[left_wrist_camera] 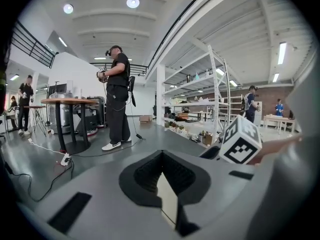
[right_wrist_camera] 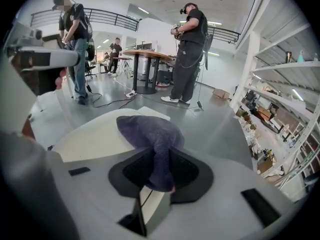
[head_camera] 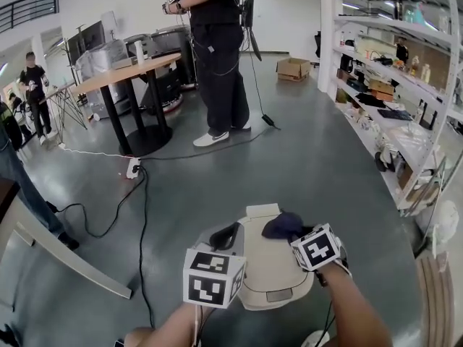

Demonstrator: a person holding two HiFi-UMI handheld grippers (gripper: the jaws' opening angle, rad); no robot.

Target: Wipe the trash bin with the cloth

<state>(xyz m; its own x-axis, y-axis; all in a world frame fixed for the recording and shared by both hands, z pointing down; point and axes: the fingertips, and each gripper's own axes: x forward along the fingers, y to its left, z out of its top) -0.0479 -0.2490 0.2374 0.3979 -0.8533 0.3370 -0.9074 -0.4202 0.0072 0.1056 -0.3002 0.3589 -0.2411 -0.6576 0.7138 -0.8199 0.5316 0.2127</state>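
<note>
We see our right tool [head_camera: 295, 234] with the dark cloth [head_camera: 281, 224] on the cream trash bin [head_camera: 264, 273]; our left tool [head_camera: 226, 238] sits at its left rim.

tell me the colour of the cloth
Dark purple. The cloth shows best in the right gripper view.

We see a bright, even scene, with round ceiling lamps [left_wrist_camera: 132, 2] glaring at the top of the left gripper view. Both gripper views bend hard into black corners, and their near foreground is soft.

place: lab-workshop hall | cues: stocked metal shelving [head_camera: 394, 26], floor cables [head_camera: 142, 223], equipment-laden table [head_camera: 126, 73], mezzanine railing [head_camera: 29, 7]
</note>
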